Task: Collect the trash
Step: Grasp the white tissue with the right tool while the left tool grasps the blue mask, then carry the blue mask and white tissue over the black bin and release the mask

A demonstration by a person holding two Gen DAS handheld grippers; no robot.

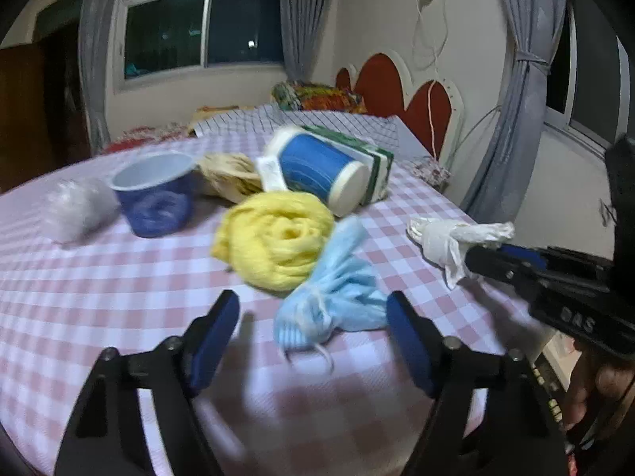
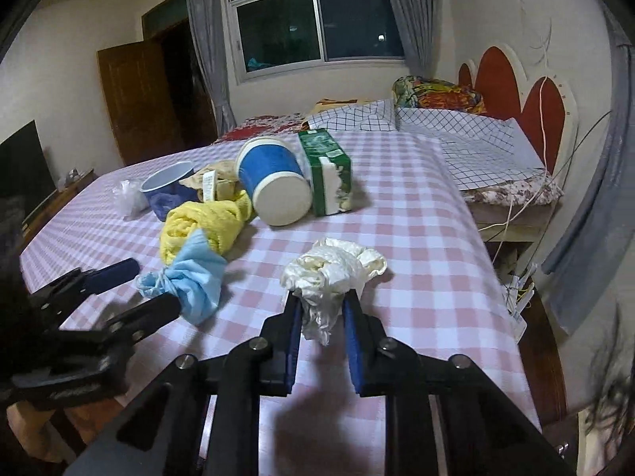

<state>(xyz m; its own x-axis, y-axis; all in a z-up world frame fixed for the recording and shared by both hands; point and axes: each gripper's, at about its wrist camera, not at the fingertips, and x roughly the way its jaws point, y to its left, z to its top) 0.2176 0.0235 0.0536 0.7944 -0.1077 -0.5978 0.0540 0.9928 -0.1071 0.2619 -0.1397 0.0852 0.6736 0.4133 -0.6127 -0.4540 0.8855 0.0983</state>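
Observation:
On the pink checked tablecloth (image 1: 119, 289) a crumpled light-blue wad (image 1: 337, 297) (image 2: 198, 281) lies between the fingers of my left gripper (image 1: 313, 313) (image 2: 147, 289), which is open; the right pad is at the wad's edge and the left pad stands clear. My right gripper (image 2: 319, 305) (image 1: 476, 254) is shut on a crumpled white wad (image 2: 333, 273) (image 1: 448, 238), held just over the cloth. Behind them lie a yellow wad (image 1: 274, 242) (image 2: 206, 222), a blue paper cup on its side (image 1: 321, 174) (image 2: 274, 182), beige crumpled paper (image 1: 230, 174) and a clear plastic wad (image 1: 75, 206).
An upright blue cup (image 1: 154, 194) (image 2: 166, 188) and a green tissue pack (image 2: 329, 170) stand near the pile. The table's right edge (image 2: 496, 277) drops off toward cables and a bed (image 2: 476, 135) with a red headboard.

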